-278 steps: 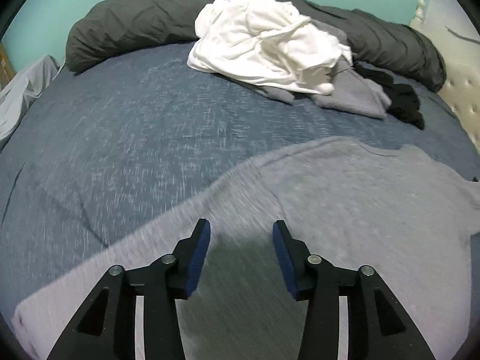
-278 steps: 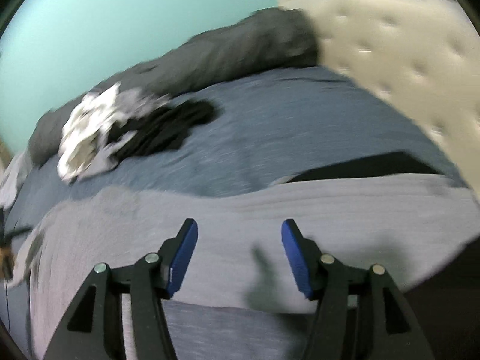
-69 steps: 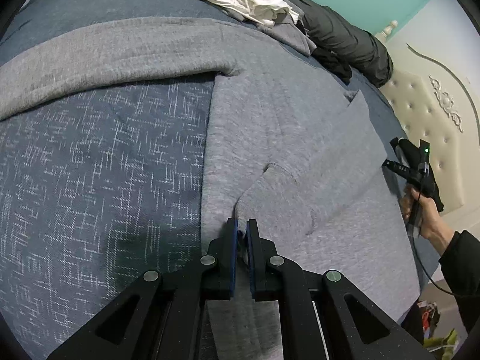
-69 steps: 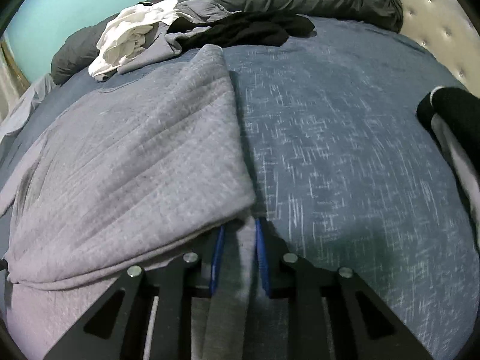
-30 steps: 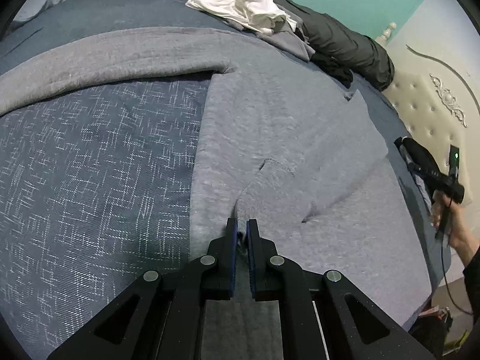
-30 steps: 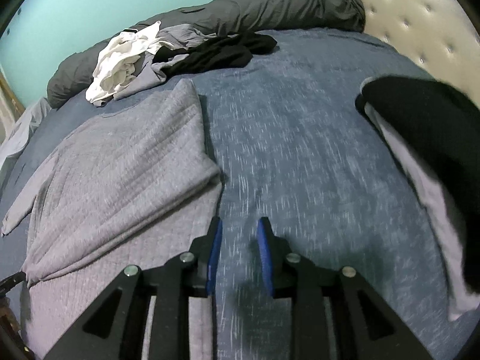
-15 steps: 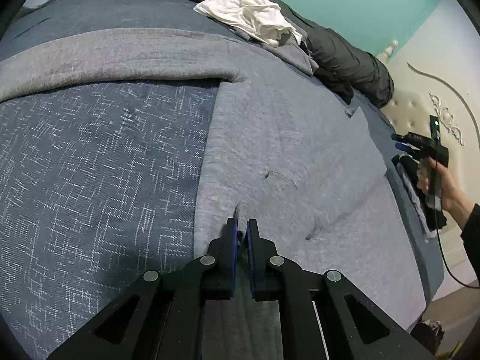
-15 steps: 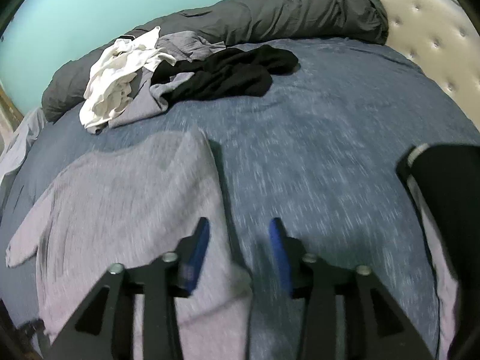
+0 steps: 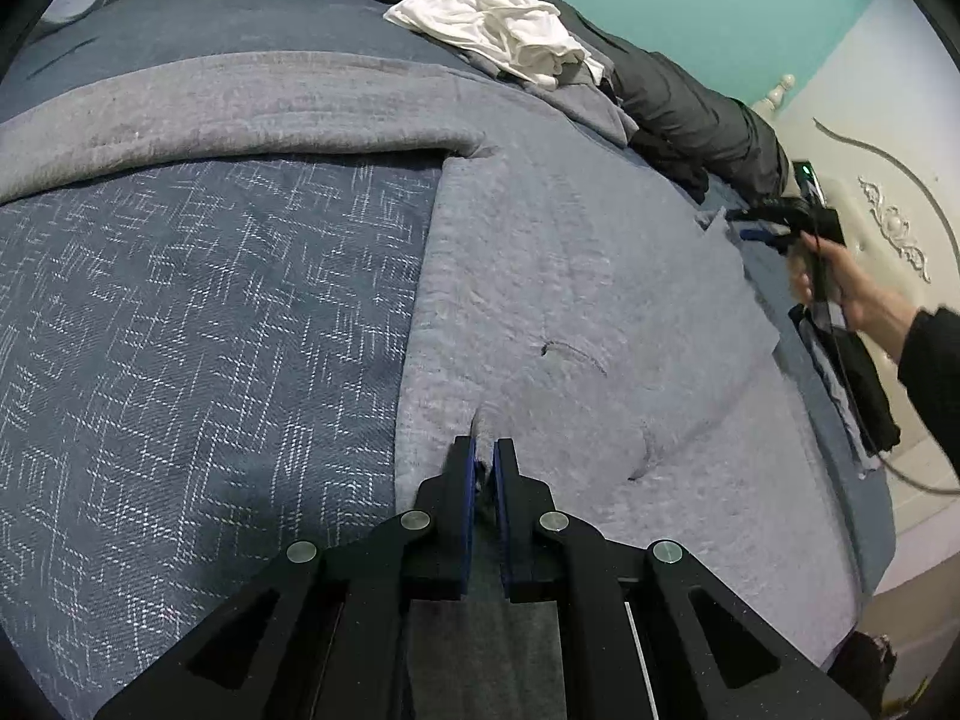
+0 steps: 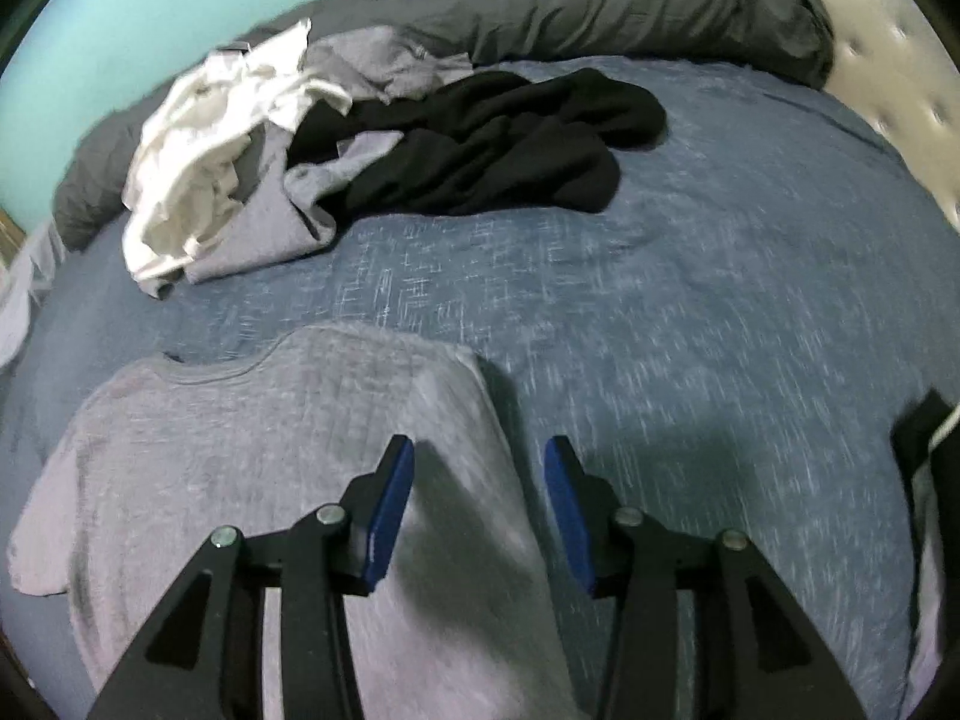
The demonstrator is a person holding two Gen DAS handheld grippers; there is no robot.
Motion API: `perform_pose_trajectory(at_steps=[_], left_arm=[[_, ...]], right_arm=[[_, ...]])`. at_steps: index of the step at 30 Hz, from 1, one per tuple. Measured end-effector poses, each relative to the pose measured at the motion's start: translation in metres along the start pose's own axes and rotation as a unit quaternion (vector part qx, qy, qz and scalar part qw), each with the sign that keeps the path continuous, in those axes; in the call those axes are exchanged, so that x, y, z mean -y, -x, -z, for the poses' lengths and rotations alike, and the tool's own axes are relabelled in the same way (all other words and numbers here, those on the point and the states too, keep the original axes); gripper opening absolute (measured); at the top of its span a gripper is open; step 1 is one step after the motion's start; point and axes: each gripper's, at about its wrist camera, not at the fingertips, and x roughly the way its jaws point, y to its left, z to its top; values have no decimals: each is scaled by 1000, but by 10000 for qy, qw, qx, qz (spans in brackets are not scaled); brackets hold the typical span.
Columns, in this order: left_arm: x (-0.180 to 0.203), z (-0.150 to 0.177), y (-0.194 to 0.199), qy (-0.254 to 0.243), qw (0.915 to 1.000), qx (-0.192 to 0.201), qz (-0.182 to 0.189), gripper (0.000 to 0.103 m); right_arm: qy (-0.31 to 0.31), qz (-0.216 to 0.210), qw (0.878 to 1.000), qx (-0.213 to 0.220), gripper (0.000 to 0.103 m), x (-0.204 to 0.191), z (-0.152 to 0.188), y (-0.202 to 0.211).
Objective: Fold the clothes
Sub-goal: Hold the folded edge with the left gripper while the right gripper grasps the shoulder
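A grey long-sleeved shirt [image 9: 570, 276] lies spread on the blue bedspread [image 9: 210, 312], one sleeve [image 9: 210, 108] stretched out to the left. My left gripper [image 9: 485, 450] is shut on a small pinch of its near hem. In the right wrist view the same shirt [image 10: 270, 420] shows its collar and its side folded inward. My right gripper [image 10: 480, 450] hovers open over that folded edge with nothing pressed between its pads. The left wrist view shows the right gripper [image 9: 756, 225] in a hand at the shirt's far corner.
A heap of white [image 10: 198, 162], grey and black clothes [image 10: 498, 144] lies near the far side of the bed, against a rolled dark grey duvet [image 10: 600, 0]. A tufted headboard [image 10: 888, 60] is at the right. A black and grey garment [image 10: 930, 450] lies at the right edge.
The right gripper has travelled along the shirt's folded edge toward the collar and its jaws have spread wider. The left gripper keeps its pinch; the fabric in front of it has flattened.
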Motion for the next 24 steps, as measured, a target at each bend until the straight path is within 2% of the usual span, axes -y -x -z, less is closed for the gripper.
perform_pose_trajectory(at_steps=[4,6,8,11,16,19,20,22,23,24], left_arm=[[0,2,-3,-8,10000,-31,15,6],[-1,2,-3,-16,10000,-52,40,6],[-2,3,-4,-9,10000,-54,38,6],[0,2,-5,-43,10000,-71,32,6],[4,-1,-7,-127,9999,-96,5,6],[5,-3,-8,-121,9998,-127,-12,6],[4,-4,-8,-93,9999,-140,2,6],[2,-4,-9,-34,9999,-166,33,7],[1,-4,-9,-25,9998,-169,37,7],[1,-4,-10,-18,9998,-171,40,7]], right_arm=[[72,221,9994,-242,44,-8,-8,-25],[57,235,9995,-224,20,-7,-6,-32],[49,196,9997,-142,9,-6,-5,-35],[137,295,9994,74,8,-7,-9,-36],[81,369,9993,83,8,5,-14,-42],[15,199,9997,126,8,14,-16,-39],[-22,154,9997,164,11,17,-18,-37],[-93,84,9997,226,26,23,-21,-29],[-117,23,9995,293,37,27,-21,-23],[-137,-68,9992,374,41,30,-20,-16]])
